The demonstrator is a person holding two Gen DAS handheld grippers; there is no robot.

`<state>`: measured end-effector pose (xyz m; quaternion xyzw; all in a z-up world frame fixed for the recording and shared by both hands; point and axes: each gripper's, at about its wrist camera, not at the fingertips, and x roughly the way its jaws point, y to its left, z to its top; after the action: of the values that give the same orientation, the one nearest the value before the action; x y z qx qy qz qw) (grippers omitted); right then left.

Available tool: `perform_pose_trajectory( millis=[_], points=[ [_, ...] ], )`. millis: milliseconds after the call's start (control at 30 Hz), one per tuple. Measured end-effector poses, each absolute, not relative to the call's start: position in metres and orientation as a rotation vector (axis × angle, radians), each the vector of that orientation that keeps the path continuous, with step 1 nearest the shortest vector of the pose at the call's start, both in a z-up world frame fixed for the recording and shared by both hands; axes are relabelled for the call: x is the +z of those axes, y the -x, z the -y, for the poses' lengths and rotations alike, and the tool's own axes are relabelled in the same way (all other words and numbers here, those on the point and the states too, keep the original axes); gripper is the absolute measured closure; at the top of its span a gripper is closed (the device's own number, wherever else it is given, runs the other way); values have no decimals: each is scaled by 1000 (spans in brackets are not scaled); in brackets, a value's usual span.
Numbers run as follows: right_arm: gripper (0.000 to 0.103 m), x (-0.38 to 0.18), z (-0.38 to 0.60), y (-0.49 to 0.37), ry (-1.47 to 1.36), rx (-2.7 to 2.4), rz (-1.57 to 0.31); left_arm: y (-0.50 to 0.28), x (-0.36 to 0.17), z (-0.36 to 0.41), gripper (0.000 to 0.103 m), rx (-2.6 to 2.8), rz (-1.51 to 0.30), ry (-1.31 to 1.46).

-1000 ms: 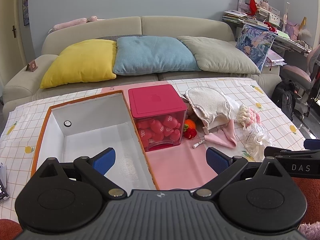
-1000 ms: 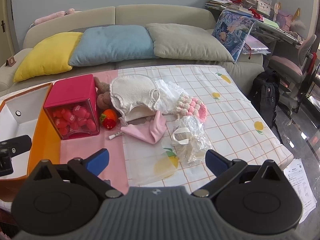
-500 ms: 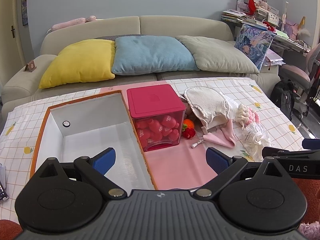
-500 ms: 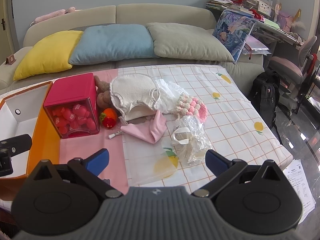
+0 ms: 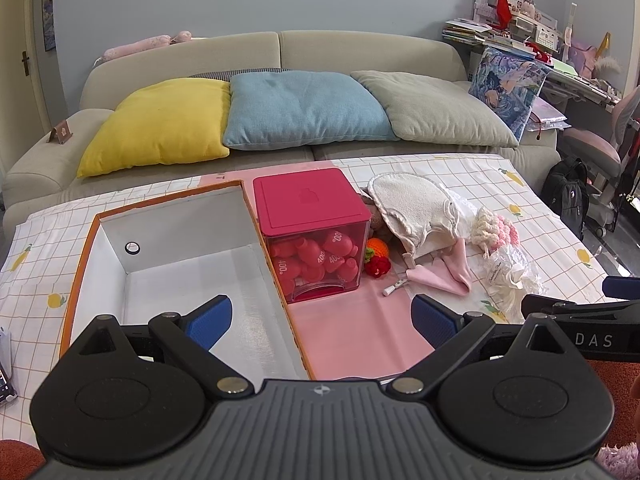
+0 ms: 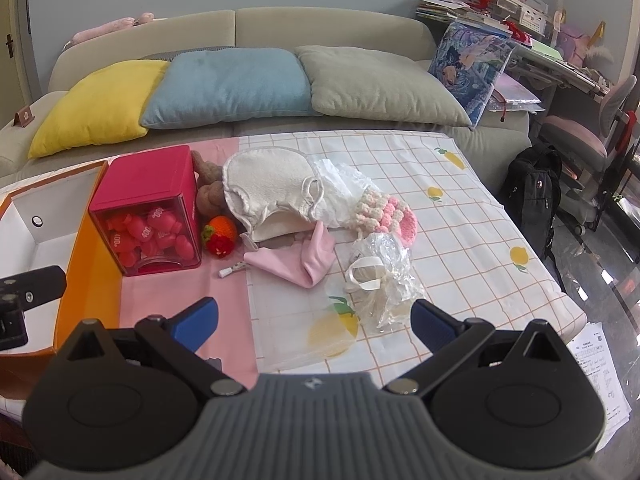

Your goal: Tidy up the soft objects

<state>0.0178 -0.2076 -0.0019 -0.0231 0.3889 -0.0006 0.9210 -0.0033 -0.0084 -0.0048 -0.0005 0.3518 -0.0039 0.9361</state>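
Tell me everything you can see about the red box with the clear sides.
The red box is a cube with an opaque red lid, shut, and clear reddish walls. It stands upright on the pink cloth, hard against the orange bin's right wall. Inside lie red bottle-shaped pieces marked 400. A brown plush and a knitted strawberry sit at its right.

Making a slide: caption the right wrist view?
Open right gripper faces soft items piled beside a red-lidded box.

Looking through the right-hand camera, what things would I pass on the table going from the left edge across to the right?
Orange-edged box → red-lidded container → crocheted strawberry → pink cloth → clear plastic bag. The cream mitt and the other soft things behind them overlap, so I left them out.
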Motion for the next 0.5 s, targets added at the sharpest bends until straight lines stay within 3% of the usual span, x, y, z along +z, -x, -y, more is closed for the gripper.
perform_pose_trajectory(
  millis=[500],
  points=[
    [3, -3, 209, -18, 44, 6, -786, 2, -1, 9, 0, -73, -693, 19]
  ],
)
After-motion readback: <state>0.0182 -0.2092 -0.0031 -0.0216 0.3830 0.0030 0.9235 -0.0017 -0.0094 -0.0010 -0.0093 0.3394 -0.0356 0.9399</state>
